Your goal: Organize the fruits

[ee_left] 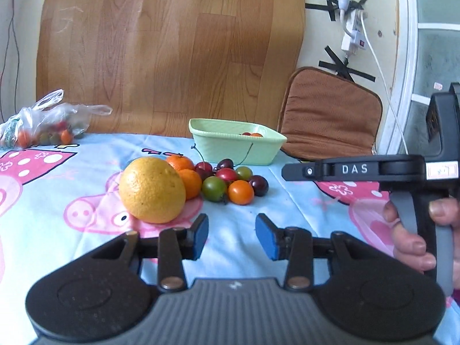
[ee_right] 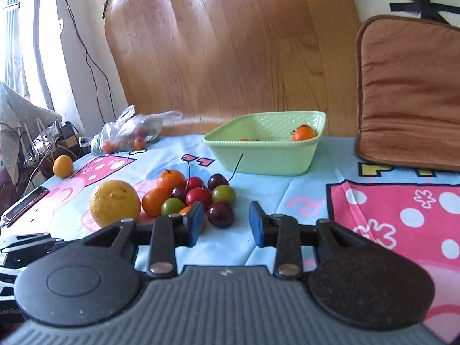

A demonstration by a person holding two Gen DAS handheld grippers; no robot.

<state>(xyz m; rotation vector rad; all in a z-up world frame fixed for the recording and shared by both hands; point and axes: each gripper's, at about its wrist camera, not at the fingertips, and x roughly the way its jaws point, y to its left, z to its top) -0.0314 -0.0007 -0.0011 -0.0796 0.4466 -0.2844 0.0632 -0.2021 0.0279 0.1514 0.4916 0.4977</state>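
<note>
my left gripper [ee_left: 231, 234] and right gripper [ee_right: 225, 222] both parted, holding nothing, short of fruit pile [ee_left: 201, 184]; green dish [ee_right: 267, 155] beyond

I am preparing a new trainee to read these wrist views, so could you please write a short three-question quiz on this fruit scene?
1. True or false: the green dish holds no fruit at all.
2. Which lies nearest the large orange? A) the plastic bag B) a mandarin C) the brown cushion
3. What is between the fingers of the right gripper?

Key
1. False: an orange fruit sits in its far corner.
2. B: it lies right beside the large orange.
3. Nothing: the fingers stand apart over bare tablecloth, short of the fruit pile.
</note>
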